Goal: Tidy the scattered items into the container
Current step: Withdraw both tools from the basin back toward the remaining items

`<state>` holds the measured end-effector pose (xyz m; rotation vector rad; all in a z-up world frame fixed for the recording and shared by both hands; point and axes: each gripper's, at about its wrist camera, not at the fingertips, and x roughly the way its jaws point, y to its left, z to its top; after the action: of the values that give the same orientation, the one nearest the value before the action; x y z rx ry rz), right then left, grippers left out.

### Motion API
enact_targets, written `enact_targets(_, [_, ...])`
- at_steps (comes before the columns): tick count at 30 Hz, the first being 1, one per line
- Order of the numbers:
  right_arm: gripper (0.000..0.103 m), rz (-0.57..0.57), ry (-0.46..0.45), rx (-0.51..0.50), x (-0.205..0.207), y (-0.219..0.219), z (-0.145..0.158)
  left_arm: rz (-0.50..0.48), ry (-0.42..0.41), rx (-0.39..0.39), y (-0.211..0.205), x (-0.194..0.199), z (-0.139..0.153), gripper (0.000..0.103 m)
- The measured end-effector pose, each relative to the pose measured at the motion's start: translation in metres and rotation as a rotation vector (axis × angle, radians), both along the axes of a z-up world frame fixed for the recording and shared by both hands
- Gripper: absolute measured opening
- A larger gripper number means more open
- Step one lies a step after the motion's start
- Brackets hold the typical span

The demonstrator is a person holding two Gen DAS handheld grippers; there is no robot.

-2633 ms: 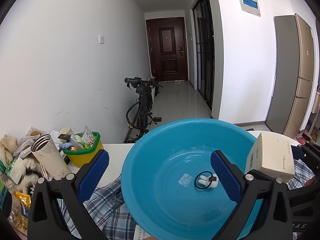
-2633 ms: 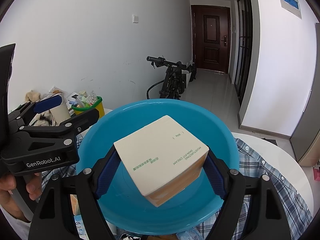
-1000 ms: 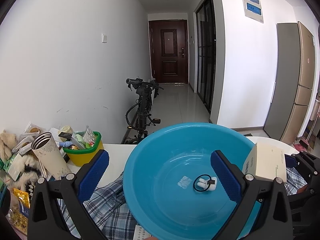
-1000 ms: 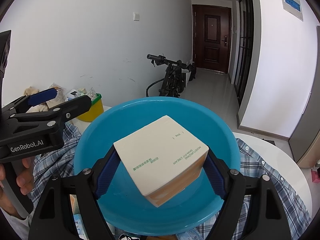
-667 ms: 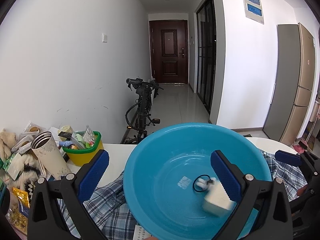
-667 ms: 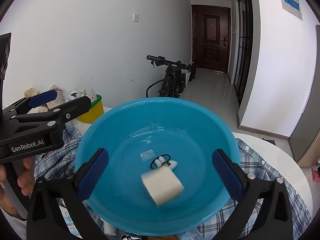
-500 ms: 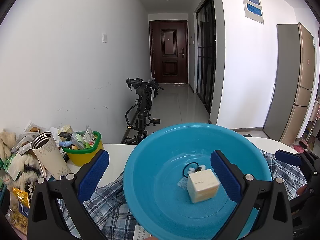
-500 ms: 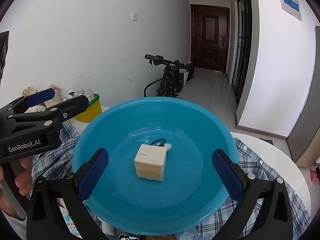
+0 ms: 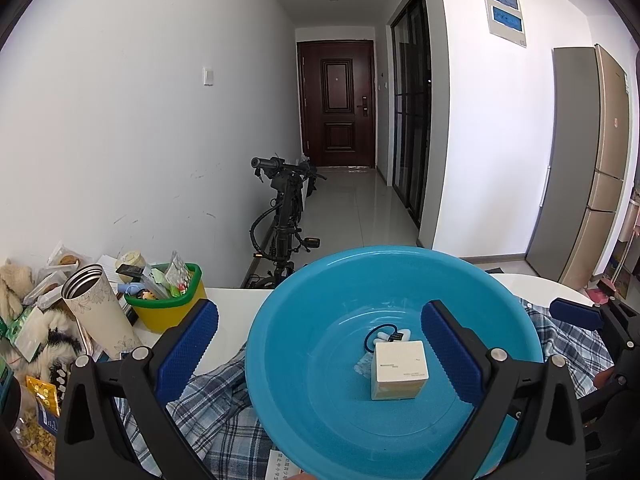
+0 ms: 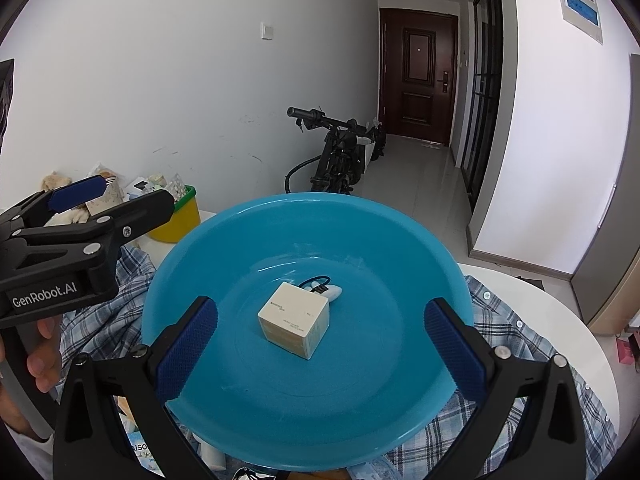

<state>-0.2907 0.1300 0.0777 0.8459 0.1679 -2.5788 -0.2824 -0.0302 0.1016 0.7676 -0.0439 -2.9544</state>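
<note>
My right gripper stands with its jaws spread wide and nothing between them, having just been opening. Ahead of and below them, the cream cardboard cube box sits on the floor of the round blue plastic basin, touching a small white plug with a black cord loop. My left gripper is also spread wide and empty, over the same basin.

Cream box dropped from right gripper, now apparently resting in blue basin, jaws spread wide
</note>
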Motion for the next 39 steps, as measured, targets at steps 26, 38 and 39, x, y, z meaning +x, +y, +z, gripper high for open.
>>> enact_targets(26, [0.103,0.007,0.055,0.030,0.019,-0.007,0.016,-0.060,0.037,0.064,-0.003,0.027,0.024,0.103])
enact_targets(38, [0.103,-0.028,0.115,0.019,0.077,0.021,0.046,-0.050,0.060,0.019,-0.011,0.088,0.044,0.103])
enact_targets(39, [0.103,-0.029,0.119,0.017,0.085,0.024,0.046,-0.049,0.060,0.023,-0.012,0.094,0.043,0.103])
